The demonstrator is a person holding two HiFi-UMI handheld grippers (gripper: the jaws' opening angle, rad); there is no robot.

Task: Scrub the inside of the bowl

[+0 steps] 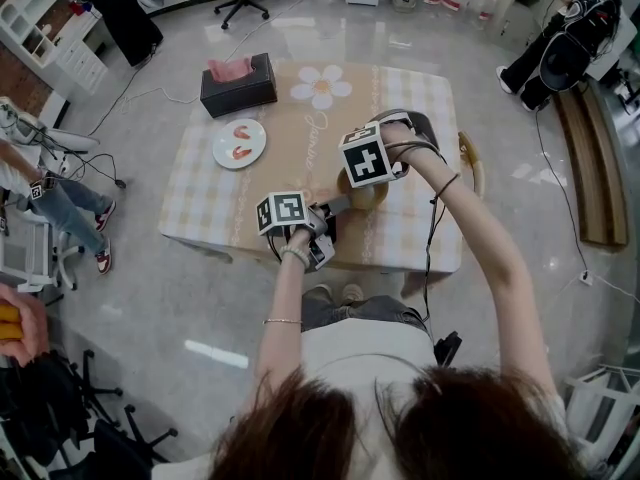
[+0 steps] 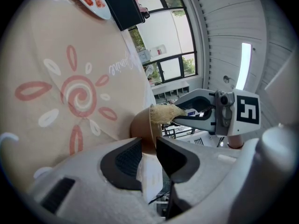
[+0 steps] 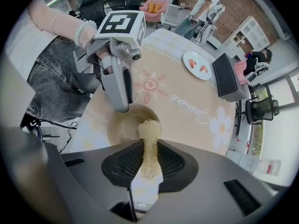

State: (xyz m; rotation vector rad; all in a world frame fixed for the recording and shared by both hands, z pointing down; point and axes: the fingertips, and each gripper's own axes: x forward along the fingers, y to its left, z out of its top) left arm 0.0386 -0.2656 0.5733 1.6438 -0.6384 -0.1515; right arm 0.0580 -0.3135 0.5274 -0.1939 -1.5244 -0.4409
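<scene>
A tan bowl sits near the table's front edge, seen also in the head view and edge-on in the left gripper view. My left gripper is shut on the bowl's rim, one jaw inside and one outside. My right gripper is shut on a pale yellow scrubber, whose fluffy end reaches down into the bowl. From the left gripper view the scrubber pokes over the rim, held by the right gripper. In the head view both grippers meet over the bowl.
The table has a beige flower-print cloth. A white plate with red food and a black tissue box stand at its far left. Office chairs and seated people ring the room.
</scene>
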